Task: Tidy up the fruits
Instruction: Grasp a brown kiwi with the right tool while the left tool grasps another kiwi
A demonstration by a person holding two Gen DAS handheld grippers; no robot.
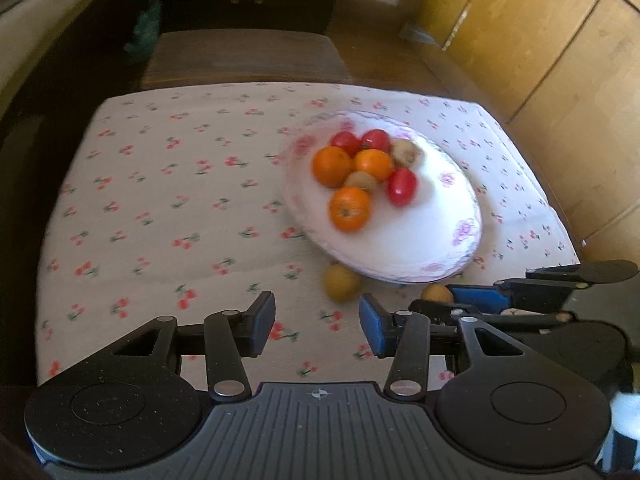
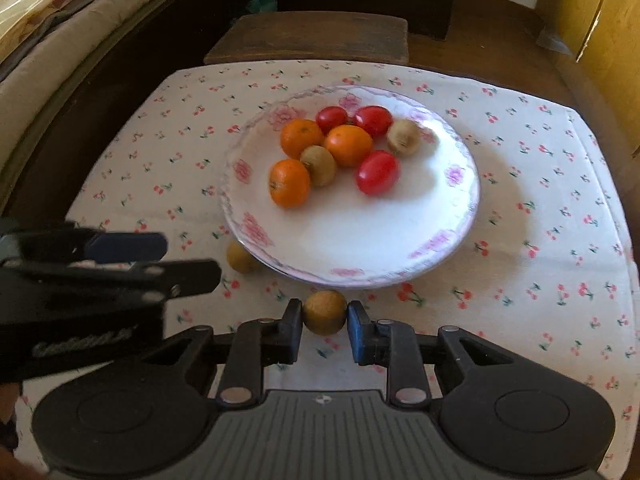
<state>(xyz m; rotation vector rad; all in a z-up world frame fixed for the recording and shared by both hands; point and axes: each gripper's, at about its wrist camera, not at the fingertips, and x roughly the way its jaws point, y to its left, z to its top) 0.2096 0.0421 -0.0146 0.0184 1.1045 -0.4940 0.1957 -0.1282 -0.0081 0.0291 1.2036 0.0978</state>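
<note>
On the white flowered plate (image 2: 440, 208) eight fruits lie; our right tongs (image 2: 324, 322) clamp one brown kiwi (image 2: 324, 312), our left tongs (image 1: 317, 326) stand apart, empty, above another brown kiwi (image 1: 342, 282) on the bench (image 2: 540, 280).

A white flowered plate (image 2: 452, 216) holds three oranges (image 2: 347, 145), three red tomatoes (image 2: 377, 172) and two brown kiwis (image 2: 319, 165), bunched at its far side. Two more kiwis lie on the cloth by the near rim: one (image 2: 324, 312) pinched between black pads, the other (image 2: 239, 257) loose.

Left-view plate (image 1: 460, 236), fruit blurred
</note>
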